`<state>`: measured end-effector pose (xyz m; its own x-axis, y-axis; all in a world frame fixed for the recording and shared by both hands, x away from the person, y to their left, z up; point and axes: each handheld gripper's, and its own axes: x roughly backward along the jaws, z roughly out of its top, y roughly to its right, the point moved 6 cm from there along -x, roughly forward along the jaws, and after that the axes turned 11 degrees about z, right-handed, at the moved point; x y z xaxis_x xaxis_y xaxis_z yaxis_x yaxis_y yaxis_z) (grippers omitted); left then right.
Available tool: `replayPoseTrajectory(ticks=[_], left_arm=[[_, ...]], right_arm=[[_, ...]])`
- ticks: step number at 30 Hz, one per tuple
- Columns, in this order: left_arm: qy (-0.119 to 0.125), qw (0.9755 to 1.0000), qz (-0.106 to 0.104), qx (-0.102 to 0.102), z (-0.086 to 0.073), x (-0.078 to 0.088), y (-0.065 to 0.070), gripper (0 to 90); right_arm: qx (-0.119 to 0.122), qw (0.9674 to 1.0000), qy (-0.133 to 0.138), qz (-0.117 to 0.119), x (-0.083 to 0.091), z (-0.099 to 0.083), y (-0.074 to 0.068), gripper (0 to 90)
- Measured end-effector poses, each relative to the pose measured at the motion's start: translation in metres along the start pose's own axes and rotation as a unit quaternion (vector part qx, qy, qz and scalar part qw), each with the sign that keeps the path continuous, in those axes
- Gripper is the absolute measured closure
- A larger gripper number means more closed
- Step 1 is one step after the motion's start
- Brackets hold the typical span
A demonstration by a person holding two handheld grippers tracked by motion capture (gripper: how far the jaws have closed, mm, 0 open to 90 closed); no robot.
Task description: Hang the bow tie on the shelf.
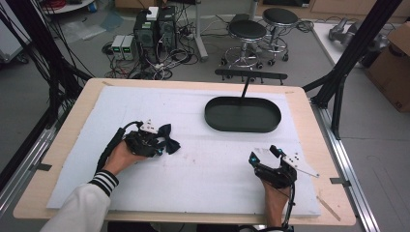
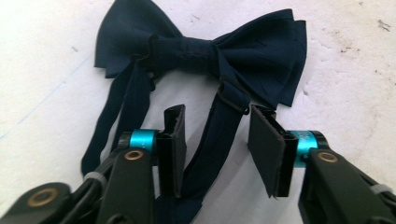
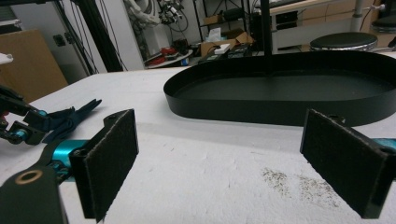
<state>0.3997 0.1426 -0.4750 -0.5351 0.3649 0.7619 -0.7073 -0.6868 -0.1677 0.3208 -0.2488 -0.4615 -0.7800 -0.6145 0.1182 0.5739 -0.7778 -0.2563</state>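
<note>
A dark navy bow tie (image 2: 201,46) lies flat on the white table cover, its thin strap (image 2: 133,93) trailing toward me. My left gripper (image 2: 218,114) stands over the strap's other length, one pad on each side of it, with a gap at both pads. In the high view the bow tie (image 1: 169,140) lies left of centre, right at the tips of my left gripper (image 1: 157,146). My right gripper (image 1: 263,153) rests near the front right, wide open, nothing between its pads (image 3: 107,158). It faces the black oval tray (image 3: 280,109).
The black oval tray (image 1: 241,128) sits at the back right of the white cover (image 1: 203,174), with a black stand post rising behind it. Wooden table edges frame the cover. Stools, computers and cables stand on the floor beyond the table.
</note>
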Motion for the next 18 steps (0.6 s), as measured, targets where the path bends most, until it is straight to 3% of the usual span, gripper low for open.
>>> replayPoseTrajectory(ticks=[3, 7, 18], left_arm=[[0.001, 0.9999, -0.003, 0.010, 0.0014, -0.0014, 0.0005, 62.7], [0.009, 0.9999, 0.000, 0.009, 0.0036, -0.0008, 0.0023, 71.5], [0.015, 0.9993, -0.006, 0.034, 0.0061, 0.0047, -0.0006, 83.0]], right_arm=[[-0.001, 1.0000, 0.000, 0.000, 0.0000, -0.0001, -0.0001, 10.4], [-0.001, 1.0000, 0.000, -0.001, -0.0002, 0.0000, -0.0003, 10.4], [-0.001, 1.0000, 0.000, 0.000, -0.0001, 0.0000, -0.0002, 10.4]])
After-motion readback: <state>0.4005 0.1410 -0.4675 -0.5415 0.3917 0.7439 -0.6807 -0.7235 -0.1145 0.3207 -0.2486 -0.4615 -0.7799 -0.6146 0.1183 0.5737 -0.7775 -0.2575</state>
